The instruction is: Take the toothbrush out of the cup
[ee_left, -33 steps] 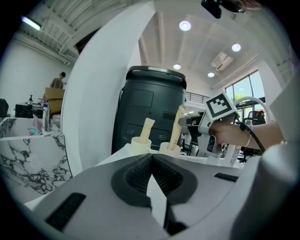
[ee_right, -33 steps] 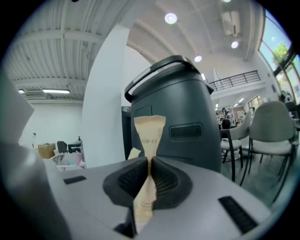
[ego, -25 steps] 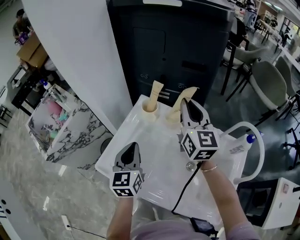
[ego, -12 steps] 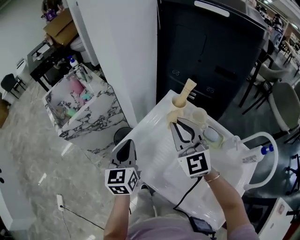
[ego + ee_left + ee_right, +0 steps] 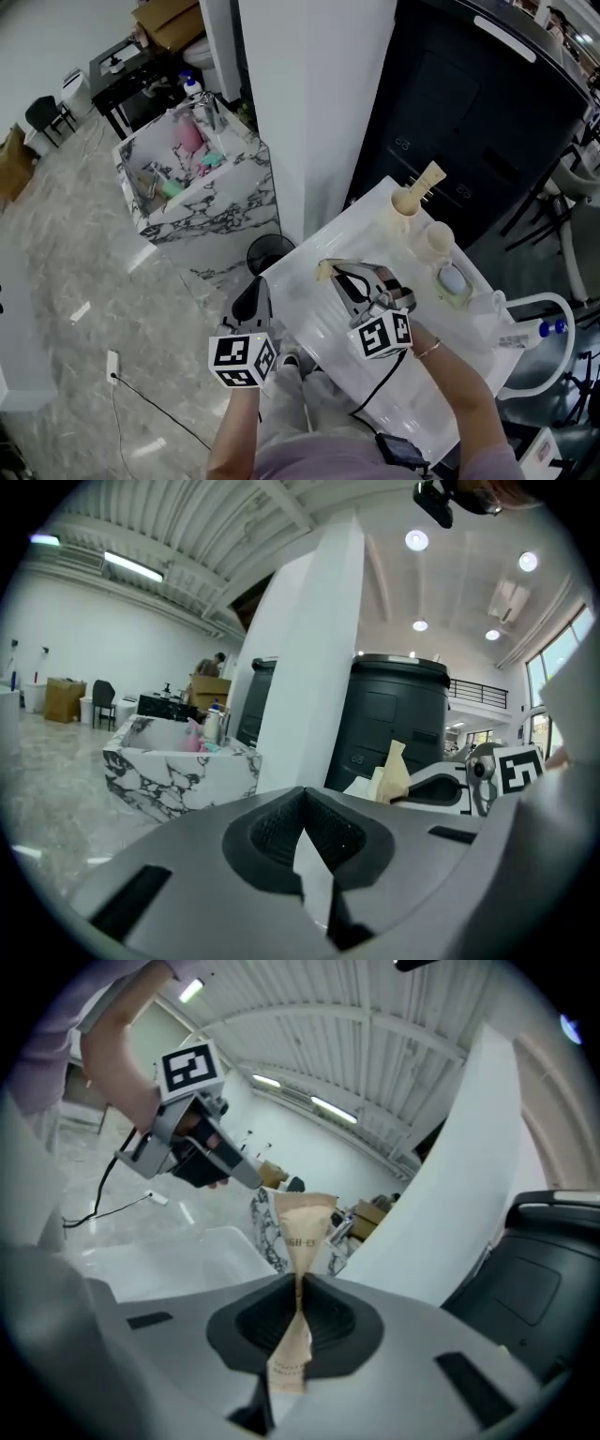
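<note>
My right gripper [image 5: 339, 277] is shut on a toothbrush in a tan paper wrapper [image 5: 326, 270], held low over the white table [image 5: 309, 314]. In the right gripper view the wrapper [image 5: 300, 1232] is pinched between the pads and sticks out past them. A cream cup [image 5: 405, 212] stands at the table's far end with another wrapped toothbrush [image 5: 429, 177] in it. A second cream cup [image 5: 438, 240], with nothing showing in it, stands beside it. My left gripper [image 5: 253, 298] is shut and empty, hanging off the table's left edge. From the left gripper view, the held wrapper [image 5: 395, 770] shows to the right.
A marble-patterned box [image 5: 216, 202] with toiletries stands on the floor to the left. A white pillar [image 5: 309, 103] and a dark cabinet [image 5: 469, 122] rise behind the table. A round dish [image 5: 454, 282] and a bottle with a blue cap [image 5: 553, 329] lie at the right.
The right gripper has brought the wrapped toothbrush away from the cups toward the table's near left, lowering and rolling. The left gripper has drifted off the table's left edge.
</note>
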Demonstrator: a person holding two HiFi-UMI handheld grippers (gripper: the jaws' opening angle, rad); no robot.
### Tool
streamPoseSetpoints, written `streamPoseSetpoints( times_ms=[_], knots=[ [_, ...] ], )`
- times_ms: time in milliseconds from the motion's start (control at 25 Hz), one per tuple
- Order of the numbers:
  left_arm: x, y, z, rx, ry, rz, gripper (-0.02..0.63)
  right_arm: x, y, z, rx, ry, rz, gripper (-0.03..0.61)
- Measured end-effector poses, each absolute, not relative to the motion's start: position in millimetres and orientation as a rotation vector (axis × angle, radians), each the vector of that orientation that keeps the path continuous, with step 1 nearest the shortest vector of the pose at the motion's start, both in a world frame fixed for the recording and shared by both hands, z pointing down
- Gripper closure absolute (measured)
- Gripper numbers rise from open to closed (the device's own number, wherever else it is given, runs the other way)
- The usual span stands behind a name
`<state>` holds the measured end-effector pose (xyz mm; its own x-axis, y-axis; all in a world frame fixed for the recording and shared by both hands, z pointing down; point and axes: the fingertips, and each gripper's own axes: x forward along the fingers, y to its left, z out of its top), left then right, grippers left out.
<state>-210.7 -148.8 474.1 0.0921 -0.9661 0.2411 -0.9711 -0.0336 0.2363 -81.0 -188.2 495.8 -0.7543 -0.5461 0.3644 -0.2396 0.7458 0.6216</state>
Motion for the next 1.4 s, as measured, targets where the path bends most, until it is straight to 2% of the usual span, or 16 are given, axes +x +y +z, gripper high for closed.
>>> streamPoseSetpoints(
  times_ms=[560, 920, 1040, 1200, 1400],
  knots=[
    [-251, -136, 494, 1.908, -1.976, -0.007, 0.614, -124, -167, 579, 0.191, -2.282, -0.698, 0.555],
    [-261, -138, 498, 1.893, -1.966, 0.002, 0.614, -125, -165, 591, 0.166, -2.275, -0.672, 0.545],
    [-256, -143, 498, 1.9, -1.939, 0.018, 0.614, -123, -164, 588, 0.158, -2.295, -0.64, 0.515],
    [-246, -158, 494, 1.934, -1.907, 0.029, 0.614, -118, -164, 579, 0.157, -2.326, -0.585, 0.445],
    [-232, -178, 482, 2.003, -1.869, 0.028, 0.614, -101, -186, 544, 0.363, -2.455, -0.364, 0.439]
  ],
)
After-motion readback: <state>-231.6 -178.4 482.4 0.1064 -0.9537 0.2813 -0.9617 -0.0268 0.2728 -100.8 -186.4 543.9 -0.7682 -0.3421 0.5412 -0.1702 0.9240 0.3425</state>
